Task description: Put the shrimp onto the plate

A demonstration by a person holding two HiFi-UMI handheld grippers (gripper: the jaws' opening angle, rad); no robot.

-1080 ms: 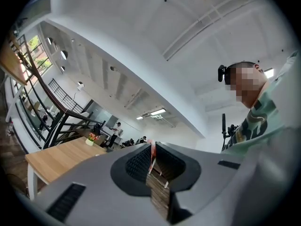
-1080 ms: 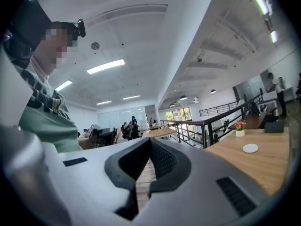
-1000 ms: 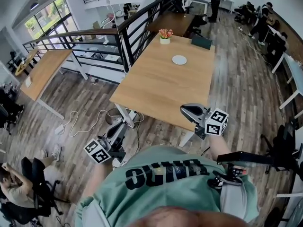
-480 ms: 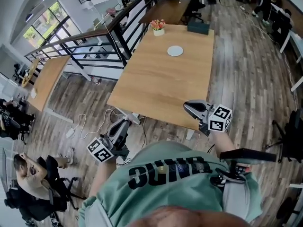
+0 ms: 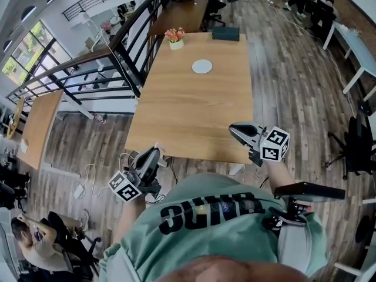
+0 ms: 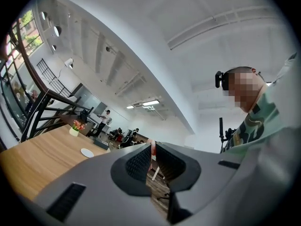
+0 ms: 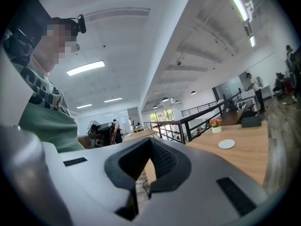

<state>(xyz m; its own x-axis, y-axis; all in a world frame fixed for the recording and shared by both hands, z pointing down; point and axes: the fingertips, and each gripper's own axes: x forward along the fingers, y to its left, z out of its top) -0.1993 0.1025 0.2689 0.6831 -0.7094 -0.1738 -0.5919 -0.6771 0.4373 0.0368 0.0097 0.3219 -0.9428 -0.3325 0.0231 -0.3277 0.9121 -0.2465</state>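
Currently pinching pink shrimp (image 6: 151,150) in left gripper (image 5: 154,155) by near-left corner of table (image 5: 188,113), holding right gripper (image 5: 234,128) jaws together, empty, over near-right corner.

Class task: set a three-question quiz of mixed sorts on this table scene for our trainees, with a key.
1. True or false: the plate stands at the near edge of the table.
2. What stands at the table's far left corner? A flowerpot; B kettle; C laptop.
3. Which gripper is nearer the plate?
Key: 1 false; 2 A; 3 the right gripper.
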